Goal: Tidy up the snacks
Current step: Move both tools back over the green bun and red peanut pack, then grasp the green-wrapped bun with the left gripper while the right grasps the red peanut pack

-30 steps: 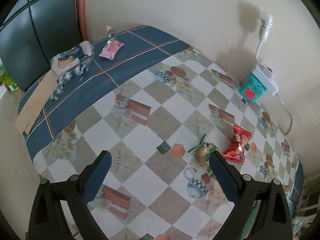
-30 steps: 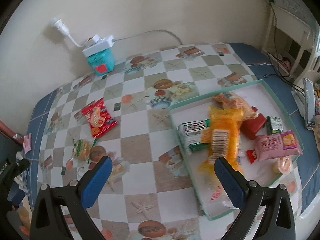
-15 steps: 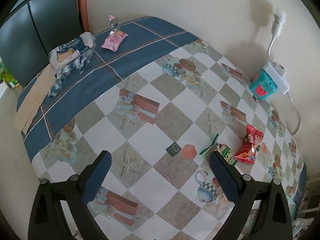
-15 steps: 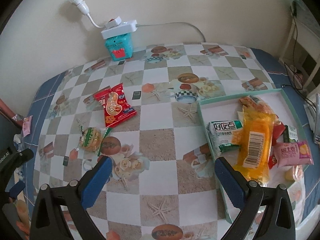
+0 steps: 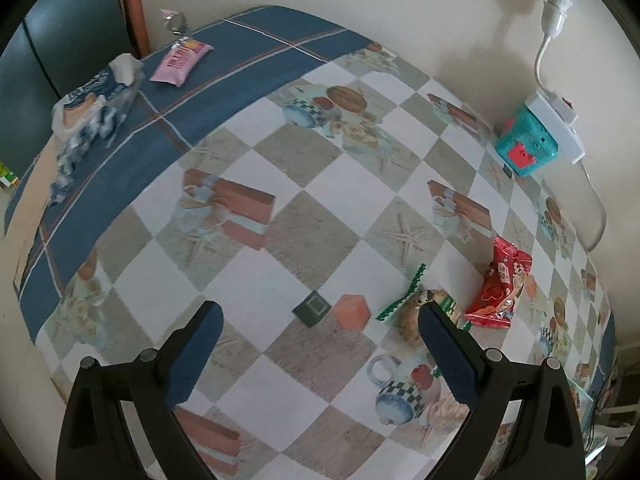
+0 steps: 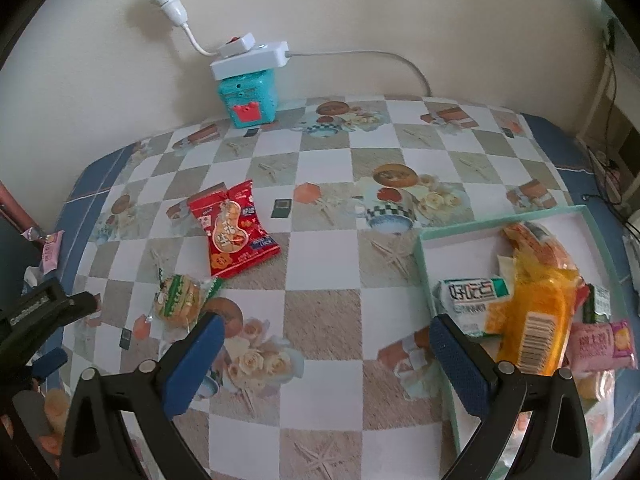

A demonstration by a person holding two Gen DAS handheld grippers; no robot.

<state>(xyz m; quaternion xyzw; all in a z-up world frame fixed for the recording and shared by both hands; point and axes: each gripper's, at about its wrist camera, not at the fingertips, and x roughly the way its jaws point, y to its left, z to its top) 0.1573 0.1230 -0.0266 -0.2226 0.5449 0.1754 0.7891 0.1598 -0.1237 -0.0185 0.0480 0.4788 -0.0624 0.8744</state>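
Left gripper: fingers spread wide, nothing between them; held above the checkered tabletop.
Right gripper: fingers wide apart, empty, over the tabletop beside the tray.
Red snack packet: flat on the tabletop, left of centre in the right view.
Round cookie packet: just in front of the red packet, near the left finger tip.
Tray: teal rim, at right; holds an orange packet, a white-green packet and a pink packet, piled together.
Pink wafer packet: far corner on the blue border, well apart.
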